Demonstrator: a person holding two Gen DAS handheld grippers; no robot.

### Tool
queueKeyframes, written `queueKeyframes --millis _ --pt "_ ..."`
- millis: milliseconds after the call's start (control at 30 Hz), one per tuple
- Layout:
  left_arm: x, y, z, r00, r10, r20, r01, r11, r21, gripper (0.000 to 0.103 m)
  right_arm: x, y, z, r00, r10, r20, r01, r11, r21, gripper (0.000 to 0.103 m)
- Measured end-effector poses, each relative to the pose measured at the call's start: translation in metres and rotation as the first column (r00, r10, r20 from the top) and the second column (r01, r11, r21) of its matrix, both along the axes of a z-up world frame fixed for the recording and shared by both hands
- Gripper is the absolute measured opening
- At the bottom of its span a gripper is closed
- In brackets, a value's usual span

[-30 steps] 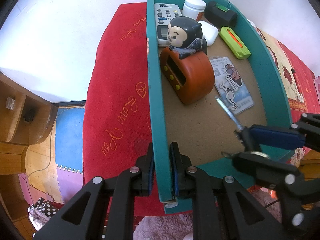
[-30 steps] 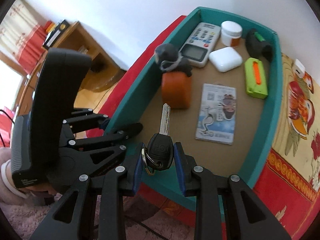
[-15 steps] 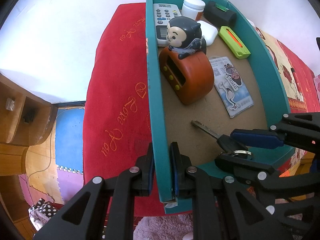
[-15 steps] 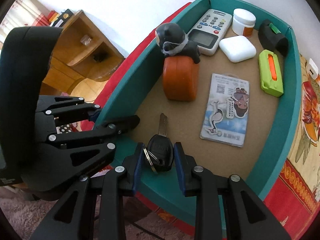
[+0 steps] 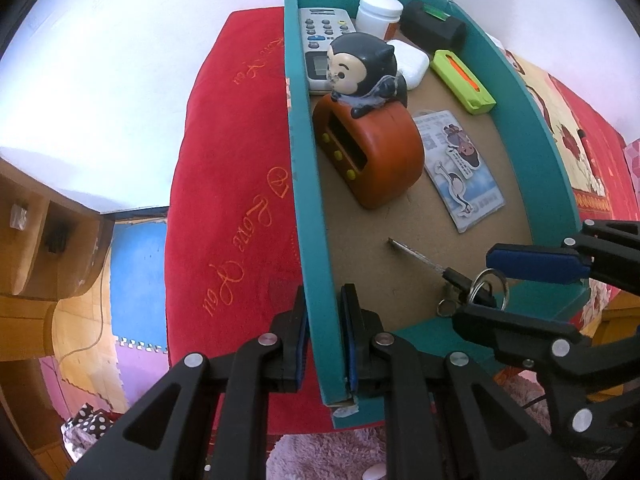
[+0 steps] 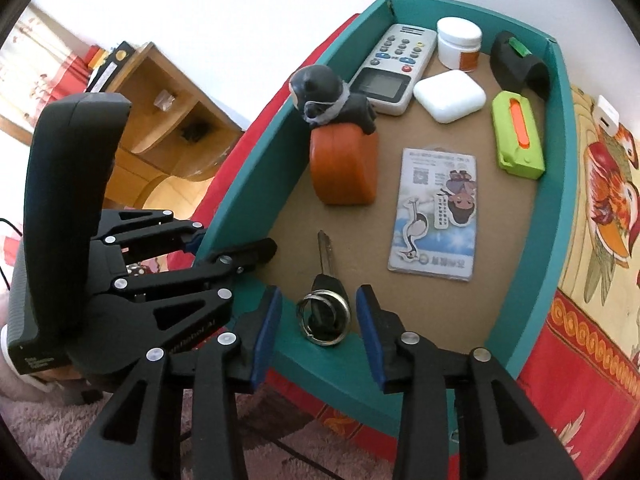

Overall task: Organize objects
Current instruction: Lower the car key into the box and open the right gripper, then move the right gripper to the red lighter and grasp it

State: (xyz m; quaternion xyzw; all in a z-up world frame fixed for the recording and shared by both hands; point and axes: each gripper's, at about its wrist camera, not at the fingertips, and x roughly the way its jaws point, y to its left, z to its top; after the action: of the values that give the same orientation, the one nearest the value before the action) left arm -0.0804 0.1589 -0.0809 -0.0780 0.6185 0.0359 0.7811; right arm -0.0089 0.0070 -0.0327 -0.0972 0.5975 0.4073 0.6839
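A black-headed key [image 6: 326,256] with a metal ring [image 6: 324,316] lies on the cardboard floor of the teal box [image 6: 560,184], near its front wall. My right gripper [image 6: 316,312] hangs over it with its jaws opening; the key's head sits between the blue pads, which do not touch it. In the left wrist view the key [image 5: 420,258] lies just ahead of the right gripper [image 5: 504,292]. My left gripper [image 5: 324,312] is shut on the box's left wall [image 5: 304,184] near the front corner.
The box also holds an orange clock with a black figure [image 6: 344,168], a remote [image 6: 396,68], a white jar [image 6: 458,42], a white case [image 6: 450,96], a green knife [image 6: 518,140], a black object [image 6: 518,66] and a card [image 6: 436,216]. It rests on red cloth [image 5: 232,184]; wooden shelf [image 6: 160,100] at left.
The right gripper brought the raised key down onto the box floor, then spread its jaws and let it go. The left gripper kept its hold on the wall.
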Motion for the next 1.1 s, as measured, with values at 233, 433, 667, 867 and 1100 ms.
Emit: queueKeyframes --millis 233,433,667,867,1100 --pt "-0.002 0.000 0.001 1.000 -0.025 0.016 0.025 1.000 -0.006 0.014 0.000 -0.019 0.016 0.995 -0.090 0.036 0.090 0.996 -0.002 0.040" --pt "-0.004 0.001 0.002 0.999 -0.041 0.024 0.041 0.999 -0.008 0.015 -0.002 -0.035 0.030 0.986 -0.152 0.069 0.152 0.988 0.003 0.041" --pt "-0.001 0.001 0.002 0.999 -0.036 0.014 0.036 0.999 -0.010 0.015 0.004 -0.052 0.041 0.982 -0.165 0.095 0.165 0.986 0.006 0.042" --pt "0.001 0.004 0.001 1.000 -0.020 0.007 0.020 1.000 -0.013 0.015 0.019 -0.081 0.044 0.971 -0.217 0.103 0.218 0.976 0.002 0.043" --pt "0.003 0.003 0.000 1.000 -0.025 0.008 0.025 1.000 -0.007 0.015 0.041 -0.123 0.042 0.947 -0.291 0.136 0.298 0.954 -0.037 0.043"
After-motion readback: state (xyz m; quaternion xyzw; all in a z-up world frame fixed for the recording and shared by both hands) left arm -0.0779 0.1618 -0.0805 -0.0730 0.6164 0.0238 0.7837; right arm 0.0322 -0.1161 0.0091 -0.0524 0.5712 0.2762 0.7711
